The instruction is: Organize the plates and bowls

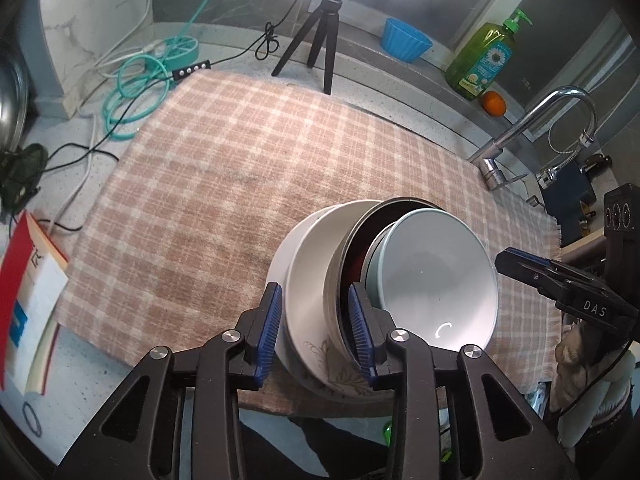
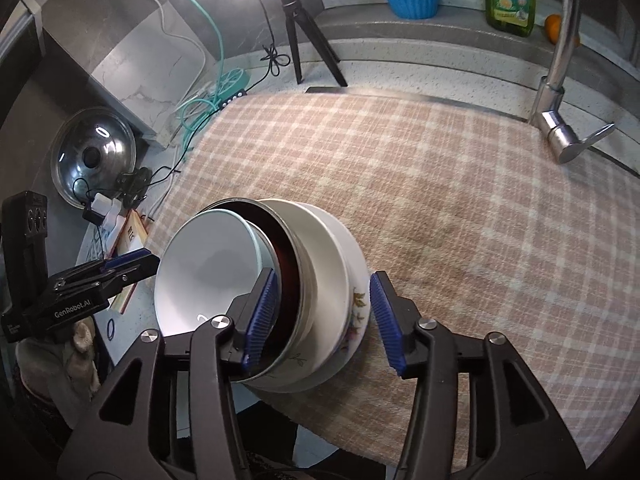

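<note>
A nested stack of dishes is sitting near the front edge of a pink-and-cream checked cloth [image 1: 224,168] that is covering the counter, and both grippers are straddling it from opposite sides. At the bottom a white floral plate [image 2: 357,312] is lying on the cloth; a wider white bowl [image 1: 312,280] is sitting on it, a dark bowl with a reddish inside [image 1: 354,248] is nesting in that, and a pale grey-green bowl [image 1: 436,276] with a white interior is topping the stack. The left gripper [image 1: 316,320] is standing partly open with the rims of the white bowl and the dark bowl between its blue pads — a gap is showing beside the left pad, so it is not squeezing them. The right gripper [image 2: 324,312] is standing wider, its jaws spanning the dark bowl, the white bowl and the plate's edge, with clear space at the right pad — nothing is being gripped. Each gripper is also showing at the edge of the other's view, close beside the grey-green bowl. Behind the cloth a black tripod [image 1: 320,36], a blue ribbed bowl [image 1: 406,40], a green soap bottle [image 1: 482,56], an orange [image 1: 494,103] and a chrome faucet [image 1: 532,120] are standing along the back ledge, while teal and white cables [image 1: 136,84] are coiling at the left.
</note>
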`<move>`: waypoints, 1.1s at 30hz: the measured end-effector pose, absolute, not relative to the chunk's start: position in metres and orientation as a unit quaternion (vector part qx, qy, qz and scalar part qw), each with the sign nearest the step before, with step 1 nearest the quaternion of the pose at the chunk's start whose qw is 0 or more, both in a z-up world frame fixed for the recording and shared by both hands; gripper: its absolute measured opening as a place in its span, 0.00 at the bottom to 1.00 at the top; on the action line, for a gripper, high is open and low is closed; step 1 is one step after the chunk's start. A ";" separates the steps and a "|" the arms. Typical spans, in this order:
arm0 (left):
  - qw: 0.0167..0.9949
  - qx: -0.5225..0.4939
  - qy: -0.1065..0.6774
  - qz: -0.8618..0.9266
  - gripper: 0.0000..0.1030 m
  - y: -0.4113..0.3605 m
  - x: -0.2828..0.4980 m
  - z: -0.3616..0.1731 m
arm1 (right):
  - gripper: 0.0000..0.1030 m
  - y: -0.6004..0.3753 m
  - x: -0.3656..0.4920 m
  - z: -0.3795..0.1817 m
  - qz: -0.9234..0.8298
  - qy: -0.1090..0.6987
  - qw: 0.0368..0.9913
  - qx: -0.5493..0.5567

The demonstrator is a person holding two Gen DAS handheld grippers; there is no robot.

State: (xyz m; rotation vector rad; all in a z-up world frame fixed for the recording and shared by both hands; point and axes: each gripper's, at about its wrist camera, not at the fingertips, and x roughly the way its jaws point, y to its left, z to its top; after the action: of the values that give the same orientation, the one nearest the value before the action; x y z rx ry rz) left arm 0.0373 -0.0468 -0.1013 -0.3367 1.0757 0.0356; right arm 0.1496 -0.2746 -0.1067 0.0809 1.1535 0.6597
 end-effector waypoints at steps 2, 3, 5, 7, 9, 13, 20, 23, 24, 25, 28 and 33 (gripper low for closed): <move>0.848 -0.155 0.506 0.014 0.32 -0.046 0.037 -0.100 | 0.56 -0.279 0.147 -0.105 0.302 0.530 0.791 0.043; 0.850 -0.152 0.504 0.012 0.32 -0.046 0.037 -0.099 | 0.59 -0.281 0.146 -0.105 0.300 0.527 0.794 0.045; 0.853 -0.146 0.501 0.010 0.32 -0.046 0.038 -0.097 | 0.62 -0.283 0.143 -0.104 0.297 0.523 0.798 0.043; 0.855 -0.141 0.499 0.007 0.32 -0.046 0.037 -0.095 | 0.63 -0.285 0.140 -0.104 0.292 0.521 0.801 0.041; 0.857 -0.137 0.497 0.004 0.34 -0.046 0.036 -0.094 | 0.68 -0.288 0.137 -0.106 0.289 0.520 0.802 0.049; 0.865 -0.119 0.488 0.001 0.42 -0.049 0.033 -0.089 | 0.77 -0.298 0.133 -0.108 0.280 0.511 0.810 0.070; 0.877 -0.096 0.470 -0.007 0.55 -0.051 0.025 -0.081 | 0.97 -0.308 0.119 -0.099 0.257 0.451 0.851 0.086; 0.882 -0.093 0.462 -0.013 0.62 -0.049 0.022 -0.076 | 0.97 -0.306 0.114 -0.093 0.244 0.444 0.859 0.072; 0.883 -0.092 0.460 -0.014 0.63 -0.049 0.021 -0.075 | 0.97 -0.305 0.113 -0.092 0.234 0.447 0.861 0.068; 0.886 -0.088 0.456 -0.014 0.64 -0.049 0.020 -0.072 | 0.97 -0.305 0.112 -0.091 0.229 0.452 0.860 0.066; 0.892 -0.077 0.445 -0.013 0.70 -0.048 0.019 -0.066 | 0.97 -0.308 0.107 -0.089 0.211 0.453 0.863 0.071; 0.901 -0.067 0.427 -0.011 0.70 -0.045 0.015 -0.056 | 0.97 -0.316 0.096 -0.086 0.184 0.448 0.868 0.110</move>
State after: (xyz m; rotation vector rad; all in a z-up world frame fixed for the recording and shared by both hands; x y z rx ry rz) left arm 0.0149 -0.0447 -0.0557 -0.1393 0.8842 -0.0229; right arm 0.0960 -0.3165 -0.0860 0.2309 0.9378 0.3850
